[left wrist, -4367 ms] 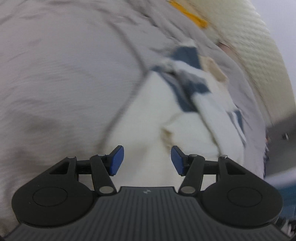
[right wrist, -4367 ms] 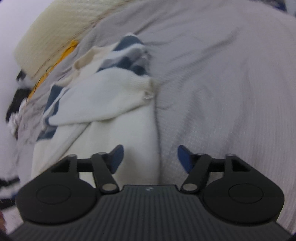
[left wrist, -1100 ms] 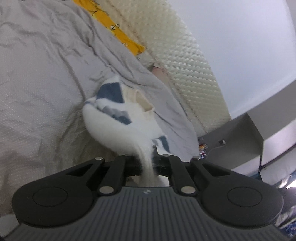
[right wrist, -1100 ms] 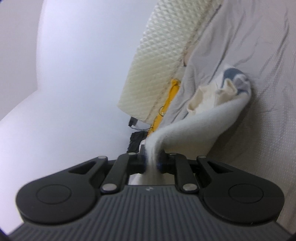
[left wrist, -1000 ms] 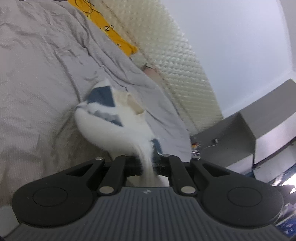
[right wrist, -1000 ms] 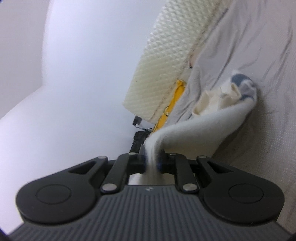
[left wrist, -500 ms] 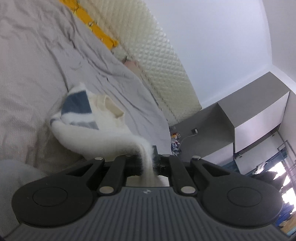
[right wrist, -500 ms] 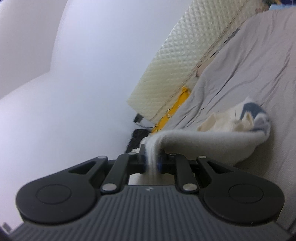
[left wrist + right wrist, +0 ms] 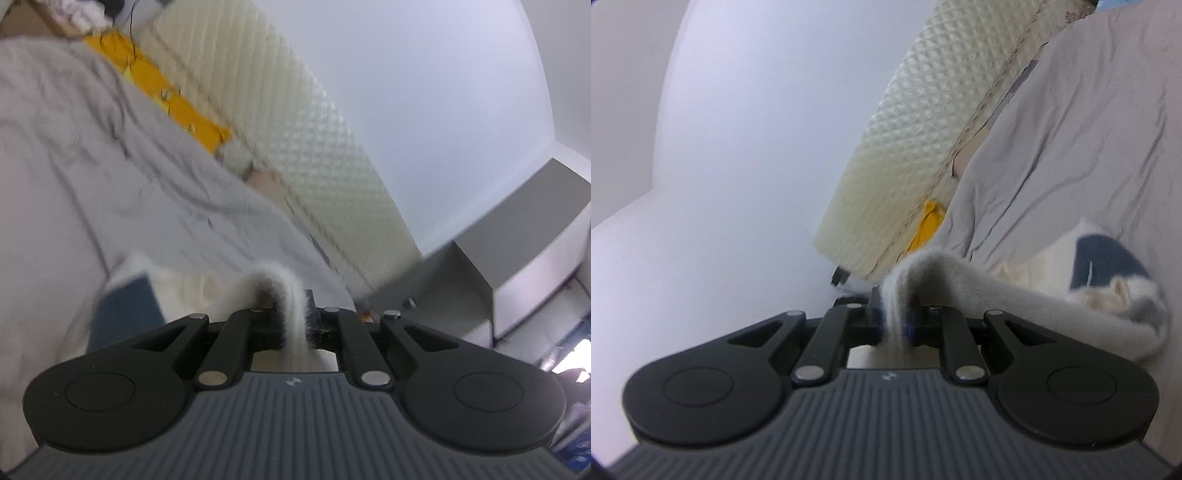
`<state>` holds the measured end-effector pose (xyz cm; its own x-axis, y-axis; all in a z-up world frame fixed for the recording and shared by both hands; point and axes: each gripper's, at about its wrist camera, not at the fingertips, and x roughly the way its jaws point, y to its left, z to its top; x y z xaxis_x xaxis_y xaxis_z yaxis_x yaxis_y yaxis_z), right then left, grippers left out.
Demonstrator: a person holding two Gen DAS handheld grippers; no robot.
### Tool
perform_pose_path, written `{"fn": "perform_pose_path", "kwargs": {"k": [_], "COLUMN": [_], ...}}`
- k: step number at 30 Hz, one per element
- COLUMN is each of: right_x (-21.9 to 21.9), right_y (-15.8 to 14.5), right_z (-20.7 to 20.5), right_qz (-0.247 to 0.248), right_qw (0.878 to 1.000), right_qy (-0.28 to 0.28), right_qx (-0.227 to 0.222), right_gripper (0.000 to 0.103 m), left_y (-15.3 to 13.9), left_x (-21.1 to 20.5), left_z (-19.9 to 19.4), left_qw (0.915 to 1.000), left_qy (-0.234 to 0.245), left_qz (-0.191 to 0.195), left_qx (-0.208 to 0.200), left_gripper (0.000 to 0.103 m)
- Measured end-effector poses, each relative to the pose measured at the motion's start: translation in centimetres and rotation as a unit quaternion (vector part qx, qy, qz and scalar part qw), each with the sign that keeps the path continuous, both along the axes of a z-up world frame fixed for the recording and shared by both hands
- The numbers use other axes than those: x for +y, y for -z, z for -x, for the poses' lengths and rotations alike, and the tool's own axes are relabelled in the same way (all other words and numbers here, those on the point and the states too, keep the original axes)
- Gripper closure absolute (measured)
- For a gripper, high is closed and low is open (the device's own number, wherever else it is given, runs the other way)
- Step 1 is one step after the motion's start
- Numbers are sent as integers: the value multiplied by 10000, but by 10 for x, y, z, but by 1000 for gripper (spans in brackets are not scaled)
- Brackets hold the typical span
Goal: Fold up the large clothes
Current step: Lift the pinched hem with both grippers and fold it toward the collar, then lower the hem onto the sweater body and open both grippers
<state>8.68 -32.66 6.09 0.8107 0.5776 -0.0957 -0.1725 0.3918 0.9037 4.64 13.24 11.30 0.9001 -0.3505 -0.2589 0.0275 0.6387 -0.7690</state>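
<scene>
No readable text in either view.
Only a small pale emblem on each ribbed grey gripper body (image 9: pixel 291 382), too tiny to make out.

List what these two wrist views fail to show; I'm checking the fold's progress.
- Fluffy white garment with navy patches: left wrist view, lower part hidden behind left gripper, the rest blurred.
- Right wrist view: right gripper hides its hanging end.
- Garment type: unclear.

Left fingertips: I can't see the pads; the white sweater (image 9: pixel 291 295) covers them.
Right pads: mostly buried in that fleece, only a blue sliver shows.
Sweater body: blurred in the left view, its shape unclear.
Shelf clutter (image 9: pixel 369 314): too small; possibly cables.
</scene>
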Motion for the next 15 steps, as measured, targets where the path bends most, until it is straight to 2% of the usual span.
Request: {"fn": "perform_pose_path", "kwargs": {"k": [2, 6, 11, 15], "right_x": [1, 7, 10, 10], "right_y": [2, 15, 51, 90], "right_z": [-26, -73, -121, -151], "right_qz": [-82, 86, 169, 111], "right_qw": [9999, 9992, 9977, 9957], "right_qy": [48, 132, -14, -140], "right_qx": [129, 357, 652, 912], "right_gripper": [88, 88, 88, 88], "left_y": [7, 38, 90, 129], "left_x": [-3, -1, 12, 23], "left_z": [-27, -78, -137, -170], "left_qw": [9995, 9973, 9956, 9946], "left_qy": [-289, -730, -861, -895], "left_qz": [-109, -31, 238, 203], "left_qx": [-16, 22, 273, 488], "left_gripper": [95, 95, 95, 95]}}
